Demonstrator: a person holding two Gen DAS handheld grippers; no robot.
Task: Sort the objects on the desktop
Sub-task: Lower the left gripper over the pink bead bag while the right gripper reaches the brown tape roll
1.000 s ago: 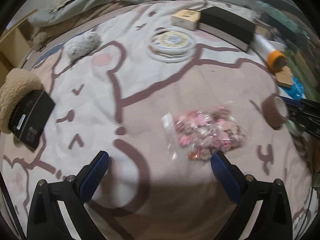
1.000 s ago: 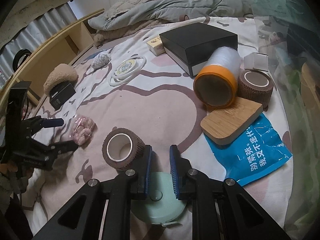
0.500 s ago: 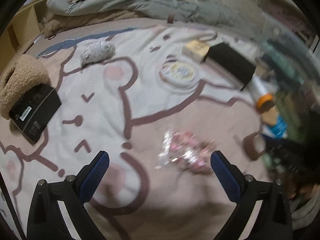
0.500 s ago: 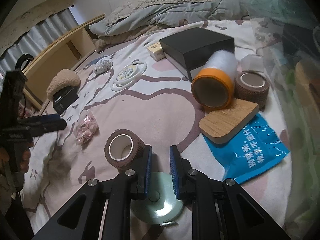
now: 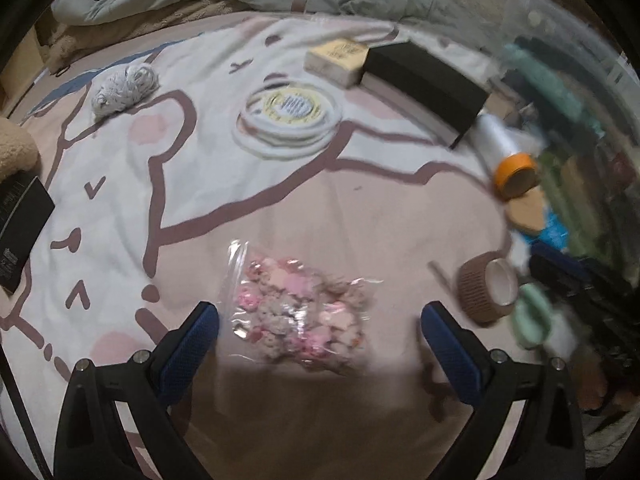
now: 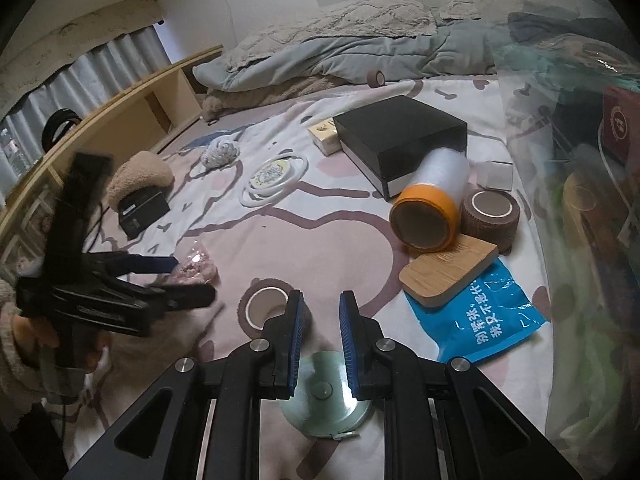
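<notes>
Bed [image 6: 328, 248] under a cartoon-print sheet, carrying a black box [image 6: 400, 140], orange-capped roll [image 6: 430, 204], wooden block [image 6: 448, 272], blue packet [image 6: 492, 316], brown tape rolls, bagged pink trinkets [image 5: 300, 312], coiled white cord [image 5: 290, 118].

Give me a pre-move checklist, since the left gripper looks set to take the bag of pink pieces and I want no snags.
1. Left gripper open wide enough for the bag of pink pieces: ok.
2. Bag lies between the fingers: ok, though the picture is motion-blurred.
3. Bag sealed: cannot tell.
4. Brown tape roll apart from the bag: ok.
5. Right gripper out of the left's path: ok, it hovers over the mint green disc.
6. Right gripper holding the disc: cannot tell; fingers narrowly apart, contact not visible.
</notes>
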